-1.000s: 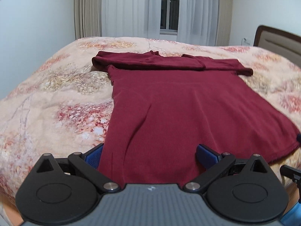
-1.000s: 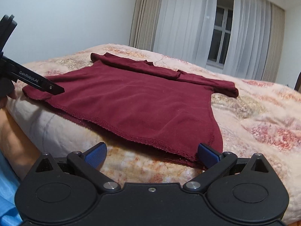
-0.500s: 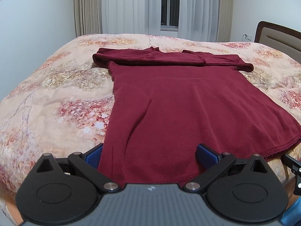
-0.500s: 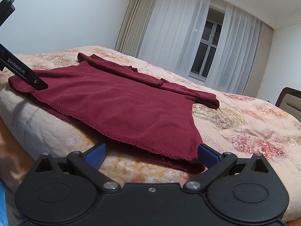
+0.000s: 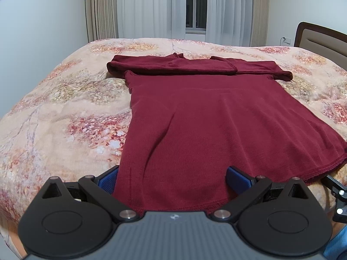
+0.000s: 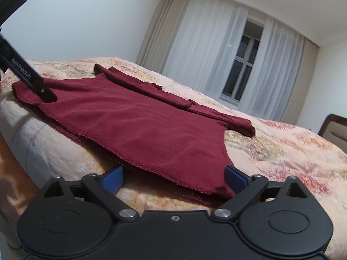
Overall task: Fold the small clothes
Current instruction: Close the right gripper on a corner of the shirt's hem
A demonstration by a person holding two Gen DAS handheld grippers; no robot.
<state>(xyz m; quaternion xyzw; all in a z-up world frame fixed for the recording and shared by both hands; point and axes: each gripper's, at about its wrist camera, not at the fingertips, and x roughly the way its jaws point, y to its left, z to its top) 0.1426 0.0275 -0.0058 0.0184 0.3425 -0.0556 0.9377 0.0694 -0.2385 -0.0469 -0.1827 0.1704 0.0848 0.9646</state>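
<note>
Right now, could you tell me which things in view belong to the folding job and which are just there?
For the job: maroon shirt, left gripper, right gripper.
Just there: floral bedspread, curtains, window, headboard.

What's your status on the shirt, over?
Left gripper open at the hem's left corner. Right gripper open at the right corner. Maroon shirt flat on the floral bedspread, sleeves folded across the top. Nothing in the way.
</note>
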